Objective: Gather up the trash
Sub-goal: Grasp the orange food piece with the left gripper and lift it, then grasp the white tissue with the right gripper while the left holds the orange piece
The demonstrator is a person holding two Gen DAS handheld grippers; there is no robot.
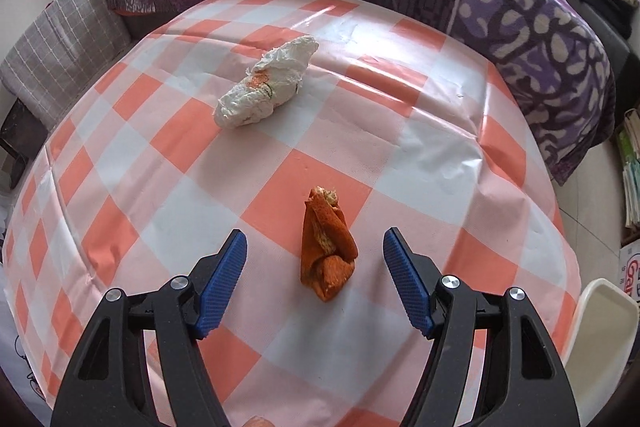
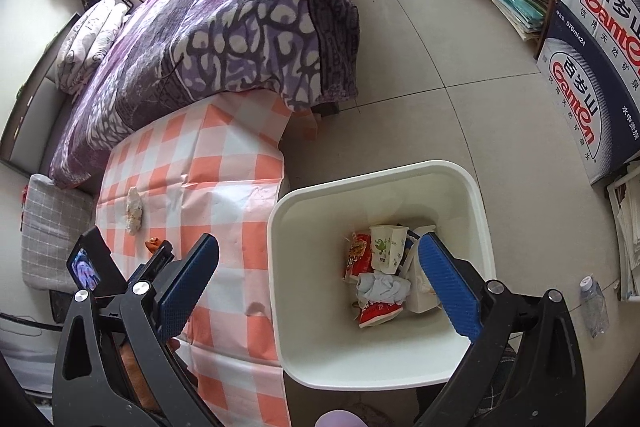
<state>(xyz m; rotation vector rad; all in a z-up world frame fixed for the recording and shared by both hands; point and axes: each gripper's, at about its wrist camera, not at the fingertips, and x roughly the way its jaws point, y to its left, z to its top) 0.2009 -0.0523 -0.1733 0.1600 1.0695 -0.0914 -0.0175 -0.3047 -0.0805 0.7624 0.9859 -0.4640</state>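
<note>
A curled piece of orange peel (image 1: 328, 251) lies on the orange-and-white checked table (image 1: 400, 147). My left gripper (image 1: 316, 235) is open, its blue pads on either side of the peel and clear of it. Further back lies a crumpled white tissue wad (image 1: 266, 85). In the right wrist view my right gripper (image 2: 318, 241) hangs open with nothing in it over the white bin (image 2: 400, 195), which holds a paper cup (image 2: 386, 247), a red wrapper (image 2: 376, 313) and tissue. The wad (image 2: 134, 211) and peel (image 2: 153, 243) show small on the table (image 2: 240, 187) there.
A bed with a purple patterned blanket (image 1: 520, 27) runs along the table's far side. The bin stands on the tiled floor against the table's edge; its rim (image 1: 600, 315) shows in the left wrist view. Water cartons (image 2: 592, 87), a bottle (image 2: 594, 307) and bookshelves line the right.
</note>
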